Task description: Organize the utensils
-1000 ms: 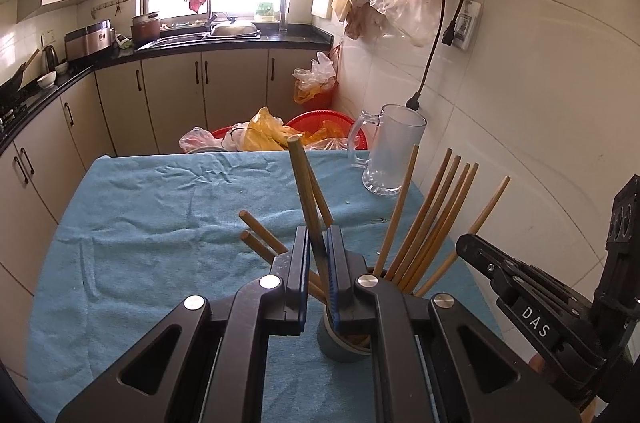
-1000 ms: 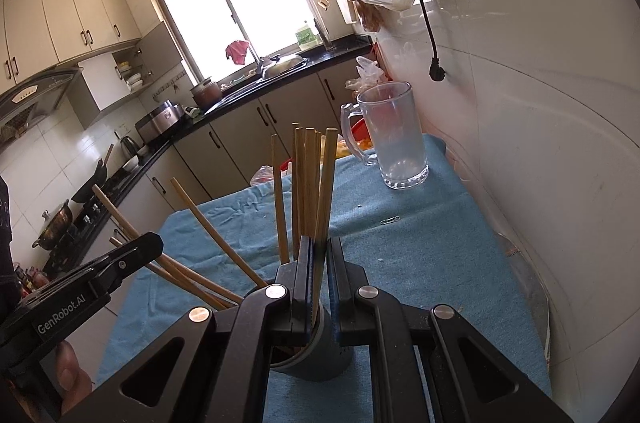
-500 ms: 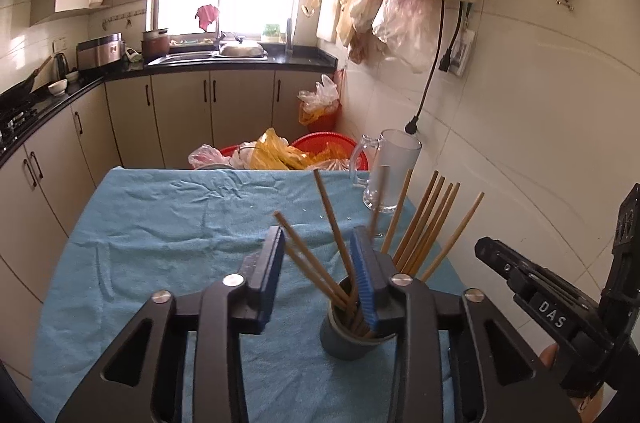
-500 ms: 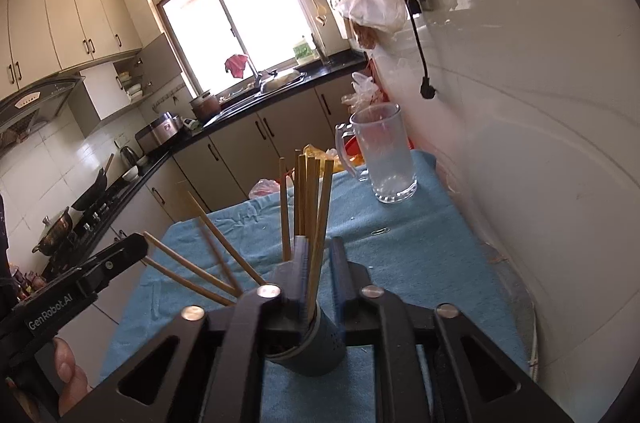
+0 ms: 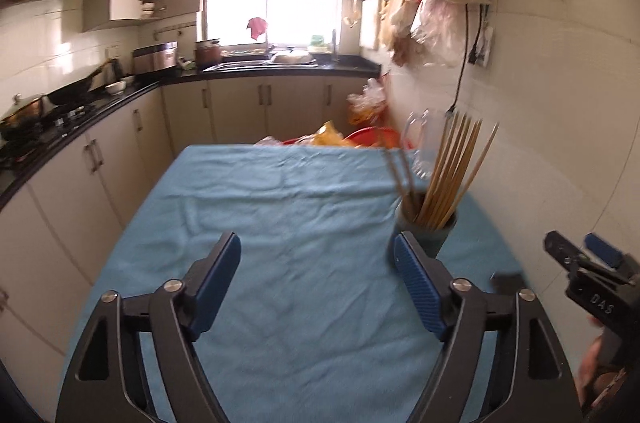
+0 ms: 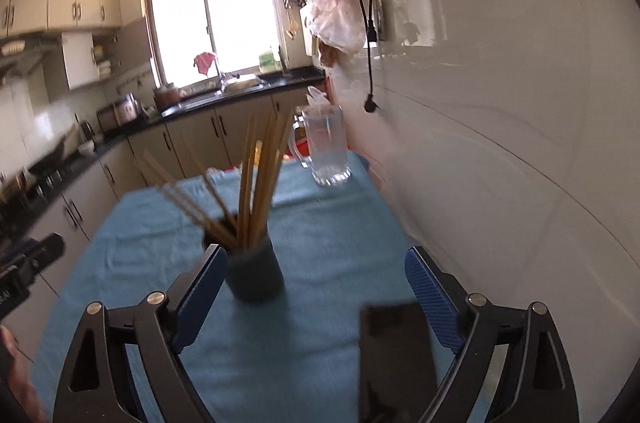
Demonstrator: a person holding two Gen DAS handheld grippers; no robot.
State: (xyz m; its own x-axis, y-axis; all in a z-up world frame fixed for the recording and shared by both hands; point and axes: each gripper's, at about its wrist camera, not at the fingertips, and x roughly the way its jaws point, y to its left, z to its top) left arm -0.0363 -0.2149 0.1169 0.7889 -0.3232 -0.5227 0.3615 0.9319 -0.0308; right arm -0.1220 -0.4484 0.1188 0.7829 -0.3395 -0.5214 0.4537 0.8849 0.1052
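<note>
A dark grey cup (image 6: 254, 273) full of wooden chopsticks (image 6: 258, 183) stands upright on the blue cloth (image 6: 328, 247). In the left wrist view the same cup (image 5: 430, 233) with its chopsticks (image 5: 448, 171) is just beyond the right finger. My left gripper (image 5: 316, 259) has drawn back from it; its jaws are opening and nothing is between them. My right gripper (image 6: 312, 277) also stands back with its jaws opening wide; the cup is in front of its left finger, not gripped. The right gripper (image 5: 588, 263) shows at the right edge of the left wrist view.
A glass mug (image 6: 326, 151) stands at the far end of the table near the white tiled wall. A dark flat phone-like object (image 6: 394, 351) lies on the cloth between the right gripper's fingers. Bags hang on the wall above. Kitchen counters run along the left.
Both grippers let go of the chopsticks, opened wide and pulled back from the cup. The chopsticks now rest in the cup.
</note>
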